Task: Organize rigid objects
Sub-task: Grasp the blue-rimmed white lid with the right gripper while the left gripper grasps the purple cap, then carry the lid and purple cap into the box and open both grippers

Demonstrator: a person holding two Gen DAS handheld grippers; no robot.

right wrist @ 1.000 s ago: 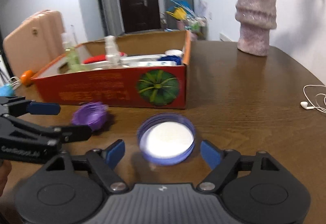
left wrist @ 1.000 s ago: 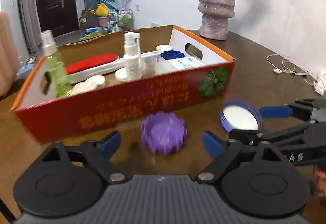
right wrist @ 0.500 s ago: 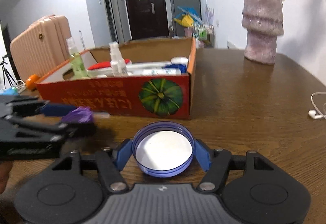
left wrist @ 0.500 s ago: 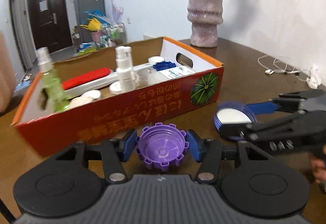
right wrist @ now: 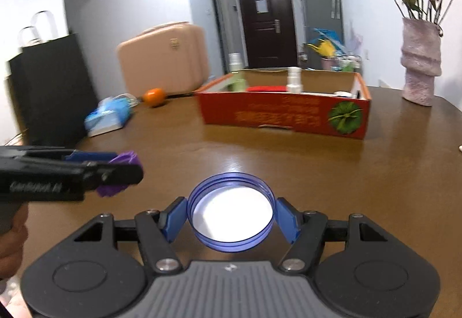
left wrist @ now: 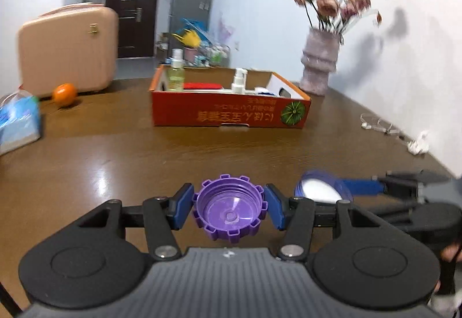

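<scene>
Purple ridged cap (left wrist: 229, 212) is clamped between the blue fingers (left wrist: 182, 209) of the left gripper (left wrist: 228, 211) at the lower centre of the left wrist view, open side up, with both pads pressed against its toothed rim; these fingers have just been closing, and the cap is now seen lifted clear of the brown wooden surface (left wrist: 144, 150). Blue round lid (right wrist: 231, 218), white inside, is held the same way by the right gripper (right wrist: 231, 219) at the lower centre of the right wrist view, one blue finger (right wrist: 173, 219) being set against each side of its rim after a slight closing. In the left wrist view the right gripper and its lid are seen at the lower right; in the right wrist view the left gripper appears at the left edge, gripped by a hand (right wrist: 13, 234). Red cardboard box (left wrist: 231, 113) is seen in the middle distance of both views, well apart from both caps, and spray bottles and other small items are held in it. An orange (left wrist: 64, 94), a pink suitcase (left wrist: 68, 49) and a blue packet (left wrist: 17, 121) are seen at the left, a vase of flowers (left wrist: 319, 66) at the upper right, and a white cable (left wrist: 381, 126) at the right edge.
</scene>
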